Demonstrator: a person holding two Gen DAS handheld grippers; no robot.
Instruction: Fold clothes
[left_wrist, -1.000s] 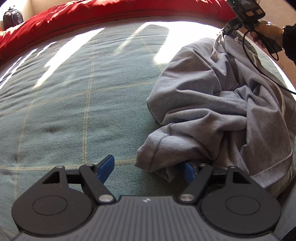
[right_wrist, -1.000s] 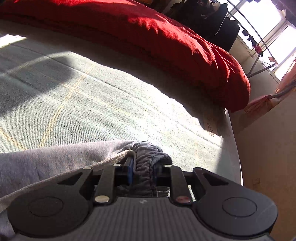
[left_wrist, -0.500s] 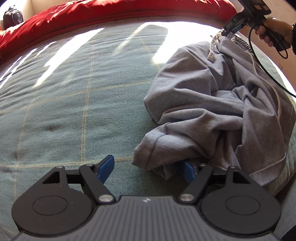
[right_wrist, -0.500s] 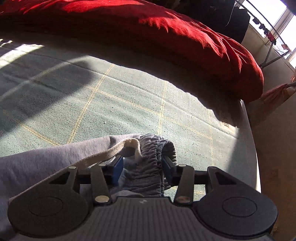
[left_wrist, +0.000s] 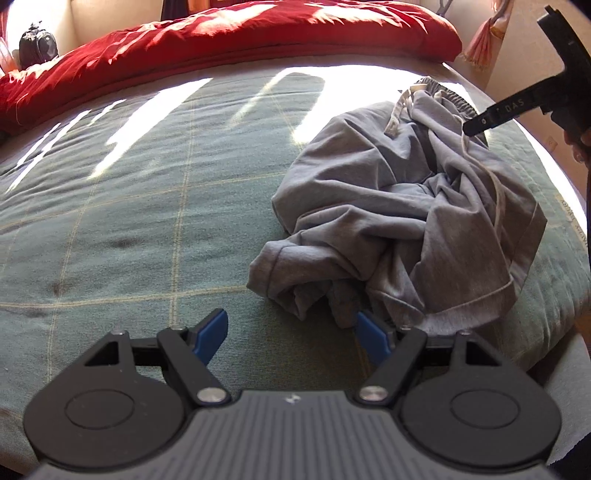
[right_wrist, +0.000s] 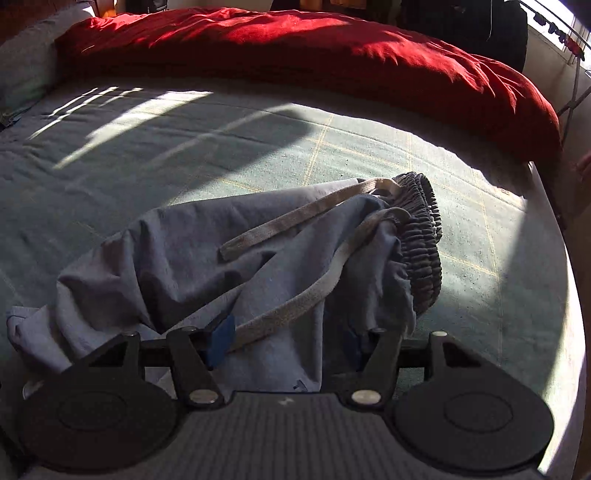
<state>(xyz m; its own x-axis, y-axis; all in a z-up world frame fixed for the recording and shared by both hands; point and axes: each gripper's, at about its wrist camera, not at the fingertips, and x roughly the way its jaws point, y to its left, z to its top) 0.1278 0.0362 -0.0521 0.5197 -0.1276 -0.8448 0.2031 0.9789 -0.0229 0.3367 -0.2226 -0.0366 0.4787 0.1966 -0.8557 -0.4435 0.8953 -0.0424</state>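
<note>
Two grippers sit low over a green checked blanket (left_wrist: 140, 206), both with their fingers spread apart and clamped on nothing. The left gripper (left_wrist: 291, 334) is held level just above the blanket, pointing along it toward the red duvet (left_wrist: 221, 40) at the far side. Its right blue pad (left_wrist: 373, 336) is right at the near hem of the crumpled grey shorts (left_wrist: 406, 206), while its left pad has only bare blanket ahead of it. The shorts lie in a heap on the right part of the blanket, near the edge of the bed, with the gathered waistband (left_wrist: 450, 98) at the far end and a pale drawstring (left_wrist: 397, 110) trailing over the cloth. The right gripper (right_wrist: 284, 338) is tipped forward and down over that waistband end. Grey cloth and the drawstring lie across the gap between its open fingers. From the left wrist camera, the right gripper shows as a black tool at the upper right, raised above the shorts.
</note>
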